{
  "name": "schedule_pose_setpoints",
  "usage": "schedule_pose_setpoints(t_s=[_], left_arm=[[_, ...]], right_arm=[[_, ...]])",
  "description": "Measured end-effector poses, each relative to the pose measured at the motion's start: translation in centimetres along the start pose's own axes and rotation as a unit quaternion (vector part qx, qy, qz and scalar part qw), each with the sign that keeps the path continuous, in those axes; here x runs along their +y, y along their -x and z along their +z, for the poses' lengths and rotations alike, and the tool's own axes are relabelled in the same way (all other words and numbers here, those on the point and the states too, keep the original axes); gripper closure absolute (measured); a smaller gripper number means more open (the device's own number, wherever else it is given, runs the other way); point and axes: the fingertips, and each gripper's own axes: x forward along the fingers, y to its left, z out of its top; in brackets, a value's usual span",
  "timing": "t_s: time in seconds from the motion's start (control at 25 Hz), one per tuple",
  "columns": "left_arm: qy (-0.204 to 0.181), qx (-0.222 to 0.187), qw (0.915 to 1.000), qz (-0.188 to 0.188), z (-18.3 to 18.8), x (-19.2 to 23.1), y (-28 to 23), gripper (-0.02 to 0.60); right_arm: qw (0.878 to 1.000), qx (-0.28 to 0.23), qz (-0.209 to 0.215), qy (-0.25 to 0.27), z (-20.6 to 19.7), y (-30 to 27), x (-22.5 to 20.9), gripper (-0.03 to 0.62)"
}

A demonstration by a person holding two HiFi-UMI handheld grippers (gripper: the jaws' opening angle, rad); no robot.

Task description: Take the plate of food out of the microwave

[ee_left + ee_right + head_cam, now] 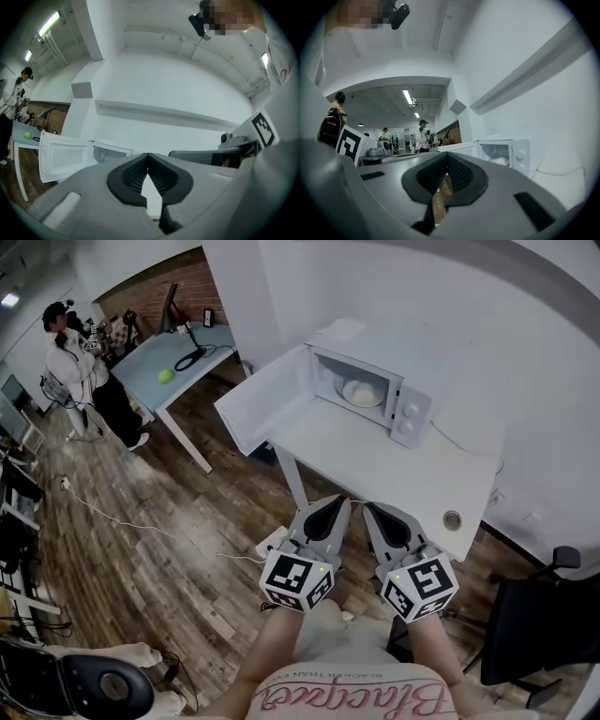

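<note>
A white microwave [375, 381] stands at the far end of a white table [394, 474], its door [267, 399] swung open to the left. Inside sits a white plate of pale food [363, 393]. Both grippers hover side by side just short of the table's near edge, well away from the microwave. The left gripper [330, 512] is shut with nothing between its pads; in the left gripper view its tips [148, 155] meet. The right gripper [377, 515] is shut and empty too, tips [447, 154] touching. The right gripper view shows the microwave [506, 157] ahead to the right.
A round hole [453, 519] sits in the table's near right corner. A black chair [544, 615] stands at the right. A blue-grey desk [183, 357] with a green ball [165, 376] is far left, with a person [80, 371] beside it. Cables [141, 521] trail over the wooden floor.
</note>
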Motion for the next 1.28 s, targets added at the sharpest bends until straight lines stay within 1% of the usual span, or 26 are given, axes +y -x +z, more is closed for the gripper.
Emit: schedule_pose_setpoints(t_s=[0.16, 0.36, 0.64, 0.84, 1.0, 1.16, 1.28], left_arm=[[-0.002, 0.0, 1.0, -0.004, -0.1, -0.4, -0.2, 0.575], [0.004, 0.002, 1.0, 0.001, -0.4, -0.3, -0.3, 0.575], [0.011, 0.006, 0.9999, 0.008, -1.0, 0.6, -1.1, 0.575], [0.008, 0.003, 0.9999, 0.01, -0.6, 1.6, -2.3, 0.575], [0.006, -0.003, 0.9996, 0.026, 0.1, 3.4, -2.8, 0.575], [0.014, 0.0, 0.999, 0.043, -0.3, 5.7, -3.3, 0.575], [0.019, 0.003, 0.9989, 0.043, -0.8, 6.6, -4.0, 0.575]], right_arm=[[1.0, -0.002, -0.002, -0.001, 0.1, 0.1, -0.3, 0.582], [1.0, 0.007, 0.002, 0.0, -0.4, 0.1, -0.4, 0.582], [1.0, 0.013, 0.006, -0.004, -0.9, -0.8, -1.2, 0.582], [1.0, 0.009, 0.001, -0.007, -0.6, -1.7, -2.3, 0.582], [1.0, 0.007, -0.002, -0.013, -0.2, -2.6, -3.3, 0.582], [1.0, 0.014, -0.007, -0.02, -0.8, -3.6, -4.0, 0.582], [1.0, 0.017, -0.002, -0.016, -1.1, -4.6, -4.3, 0.582]])
